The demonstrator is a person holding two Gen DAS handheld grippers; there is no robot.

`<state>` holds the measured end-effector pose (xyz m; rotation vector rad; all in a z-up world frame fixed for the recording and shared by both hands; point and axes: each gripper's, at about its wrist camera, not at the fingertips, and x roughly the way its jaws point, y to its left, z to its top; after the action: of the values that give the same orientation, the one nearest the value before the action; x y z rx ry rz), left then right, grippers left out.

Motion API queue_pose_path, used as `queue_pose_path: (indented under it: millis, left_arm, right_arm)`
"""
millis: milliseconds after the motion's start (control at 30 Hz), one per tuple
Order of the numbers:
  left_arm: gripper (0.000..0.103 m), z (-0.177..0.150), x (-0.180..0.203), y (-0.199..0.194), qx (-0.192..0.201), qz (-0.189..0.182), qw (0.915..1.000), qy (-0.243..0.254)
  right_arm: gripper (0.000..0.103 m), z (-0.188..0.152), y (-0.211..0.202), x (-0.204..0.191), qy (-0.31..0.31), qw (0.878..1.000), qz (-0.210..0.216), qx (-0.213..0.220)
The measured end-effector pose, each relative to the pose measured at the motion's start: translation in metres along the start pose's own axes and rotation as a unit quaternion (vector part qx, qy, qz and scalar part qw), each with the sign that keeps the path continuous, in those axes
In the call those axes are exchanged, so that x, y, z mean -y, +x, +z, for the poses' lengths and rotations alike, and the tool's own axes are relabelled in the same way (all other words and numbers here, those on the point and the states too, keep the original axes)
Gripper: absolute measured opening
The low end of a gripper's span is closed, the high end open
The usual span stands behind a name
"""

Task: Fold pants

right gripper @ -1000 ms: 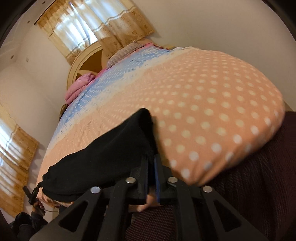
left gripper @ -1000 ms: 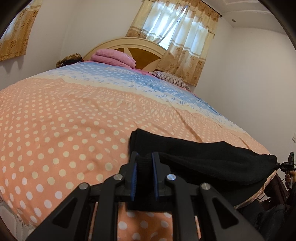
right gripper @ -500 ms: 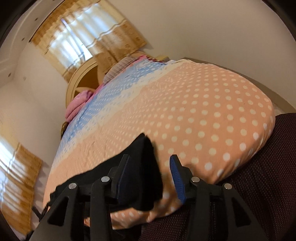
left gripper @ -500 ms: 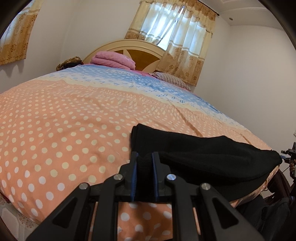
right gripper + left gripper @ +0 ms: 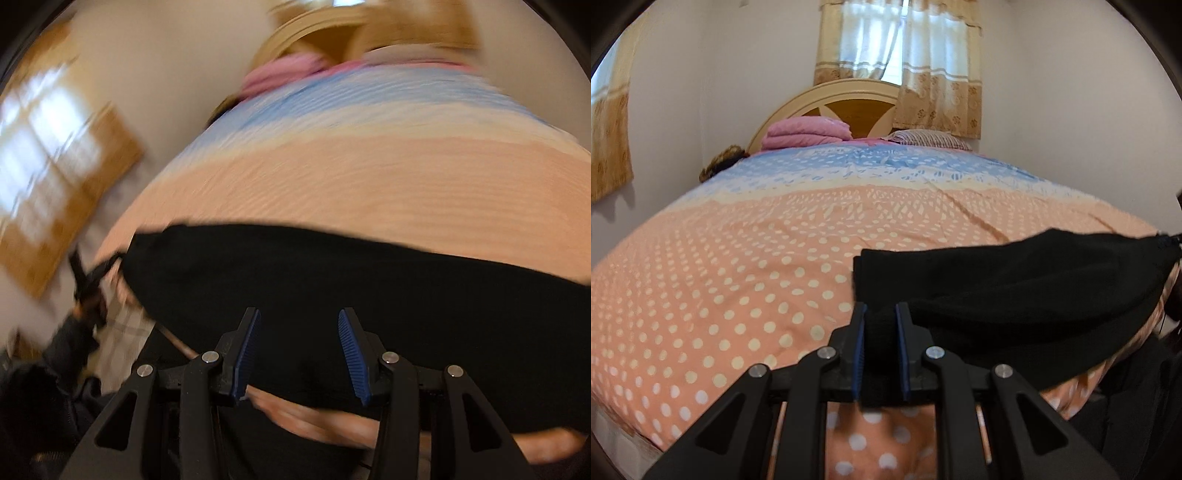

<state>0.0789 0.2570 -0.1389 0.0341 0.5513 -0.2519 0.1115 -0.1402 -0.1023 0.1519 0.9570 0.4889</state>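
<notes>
- Your left gripper (image 5: 880, 325) was clamped tight on a bunched fold of the black pants (image 5: 1015, 295), the cloth pinched between the blue pads (image 5: 857, 350) and hanging out below them.
- From that pinch the pants stretched away to the right along the near edge of the bed (image 5: 738, 280), lying on the orange polka-dot cover and drooping over its edge.
- Your right gripper (image 5: 299, 345) had nothing in it: the jaws had just been opening and stood about half apart, blue pads (image 5: 246, 354) clear of the fabric.
- In that blurred view the pants (image 5: 332, 288) lay just beyond and beneath those fingertips, a dark band across the bed's near edge (image 5: 369, 177), with cloth showing in the gap but not gripped.
</notes>
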Motion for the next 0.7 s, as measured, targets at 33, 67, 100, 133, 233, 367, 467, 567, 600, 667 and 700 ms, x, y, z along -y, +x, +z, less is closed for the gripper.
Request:
queue_pose_path:
  millis: [33,67,100,133,233,367,467,567,600,667,700]
  left_arm:
    - [0.017,-0.002,0.002,-0.004,0.001,0.005,0.9999,0.010]
    - [0.017,-0.003,0.003,-0.005,0.001,0.007,0.9998,0.016]
    - [0.017,-0.004,0.003,-0.007,0.003,0.008,0.9998,0.021]
    - [0.017,-0.006,0.003,-0.008,0.004,0.008,0.9997,0.023]
    - [0.017,-0.007,0.003,-0.009,0.009,0.007,0.9997,0.019]
    - [0.017,-0.004,0.005,-0.007,0.016,0.006,0.9997,0.015]
    - [0.017,0.000,0.005,-0.004,0.020,0.004,0.9997,0.012]
    - [0.017,0.004,0.006,-0.002,0.018,0.010,0.9997,0.012]
    - [0.017,0.005,0.007,-0.002,0.019,0.011,0.9997,0.014]
    - [0.016,0.009,0.009,0.000,0.018,0.017,0.9995,0.019]
    - [0.015,0.011,0.009,-0.001,0.022,0.015,0.9994,0.020]
  right_arm:
    - [0.046,0.001,0.014,-0.014,-0.014,1.000,0.010,-0.013]
    - [0.046,0.002,0.034,-0.033,-0.041,0.999,0.019,-0.030]
    - [0.046,0.002,0.047,-0.048,-0.061,0.997,0.018,-0.039]
    - [0.046,0.002,0.060,-0.060,-0.082,0.995,0.015,-0.048]
    - [0.046,-0.003,0.093,-0.096,-0.134,0.988,0.018,-0.072]
    - [0.046,-0.006,0.119,-0.123,-0.182,0.980,0.001,-0.086]
    - [0.046,-0.009,0.124,-0.132,-0.220,0.972,-0.027,-0.078]
    - [0.046,-0.014,0.126,-0.141,-0.254,0.964,-0.051,-0.068]
    - [0.038,-0.016,0.126,-0.143,-0.264,0.960,-0.062,-0.064]
    - [0.010,-0.019,0.124,-0.149,-0.285,0.953,-0.088,-0.051]
    - [0.006,-0.018,0.121,-0.151,-0.288,0.953,-0.086,-0.046]
